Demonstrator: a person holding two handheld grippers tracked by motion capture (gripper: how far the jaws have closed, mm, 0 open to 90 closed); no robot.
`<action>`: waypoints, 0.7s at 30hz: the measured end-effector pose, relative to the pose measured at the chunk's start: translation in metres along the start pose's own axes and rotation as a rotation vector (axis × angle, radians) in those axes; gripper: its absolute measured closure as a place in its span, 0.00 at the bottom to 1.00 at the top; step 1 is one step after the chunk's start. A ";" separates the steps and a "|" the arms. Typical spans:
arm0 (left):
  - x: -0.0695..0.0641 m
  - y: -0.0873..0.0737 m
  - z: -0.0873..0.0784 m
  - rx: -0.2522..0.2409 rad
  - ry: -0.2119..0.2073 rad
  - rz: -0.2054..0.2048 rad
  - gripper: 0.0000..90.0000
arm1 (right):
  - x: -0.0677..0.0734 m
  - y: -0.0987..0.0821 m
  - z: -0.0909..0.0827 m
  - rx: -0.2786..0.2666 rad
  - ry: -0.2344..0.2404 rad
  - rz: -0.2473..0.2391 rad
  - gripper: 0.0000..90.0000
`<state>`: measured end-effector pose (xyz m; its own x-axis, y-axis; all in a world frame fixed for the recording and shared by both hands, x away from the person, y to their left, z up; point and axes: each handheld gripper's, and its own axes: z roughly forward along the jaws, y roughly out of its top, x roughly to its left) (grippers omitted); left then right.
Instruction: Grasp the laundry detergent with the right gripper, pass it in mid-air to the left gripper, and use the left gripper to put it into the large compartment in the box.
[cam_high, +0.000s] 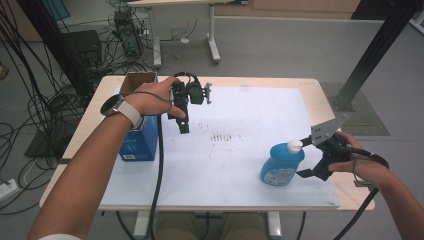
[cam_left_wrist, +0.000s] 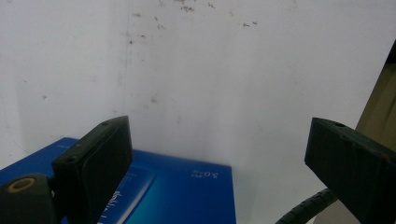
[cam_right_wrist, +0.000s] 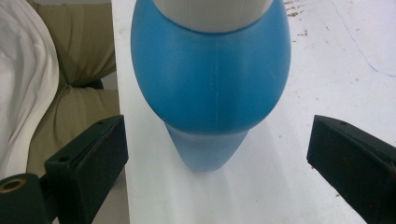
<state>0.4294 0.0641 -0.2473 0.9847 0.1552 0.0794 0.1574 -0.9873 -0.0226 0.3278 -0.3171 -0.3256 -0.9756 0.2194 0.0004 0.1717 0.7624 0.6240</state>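
A blue bottle (cam_high: 281, 165) with a white cap (cam_high: 294, 146) stands upright on the white mat (cam_high: 225, 175) at the front right. My right gripper (cam_high: 304, 158) is level with it from the right, open. In the right gripper view the bottle (cam_right_wrist: 210, 79) stands ahead of the open right gripper (cam_right_wrist: 217, 135), whose jaws are apart from its sides. My left gripper (cam_high: 182, 120) hangs at the back left beside a blue box (cam_high: 139, 144), tilted down over the mat. Its jaws stand wide apart in the left gripper view, with nothing in the left gripper (cam_left_wrist: 219, 140) and the box (cam_left_wrist: 187, 196) below.
A brown cardboard opening (cam_high: 138, 81) shows behind the left hand, above the blue box. Reddish specks (cam_high: 222, 136) mark the mat's middle. The wooden table edge (cam_high: 320, 95) frames the mat. Cables, desk legs and black posts stand on the floor beyond the table.
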 end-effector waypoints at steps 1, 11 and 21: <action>0.000 0.000 0.000 0.000 0.001 0.000 0.09 | 0.000 0.000 0.000 0.001 0.000 0.000 0.06; 0.000 -0.001 0.000 -0.007 -0.001 -0.002 0.09 | 0.000 0.000 0.000 -0.003 0.000 -0.001 0.06; 0.000 0.001 0.001 -0.004 0.000 0.001 0.09 | 0.000 0.000 0.001 -0.004 0.001 0.001 0.06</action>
<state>0.4292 0.0635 -0.2479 0.9849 0.1543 0.0789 0.1563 -0.9875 -0.0188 0.3276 -0.3168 -0.3266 -0.9756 0.2197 0.0023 0.1725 0.7595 0.6272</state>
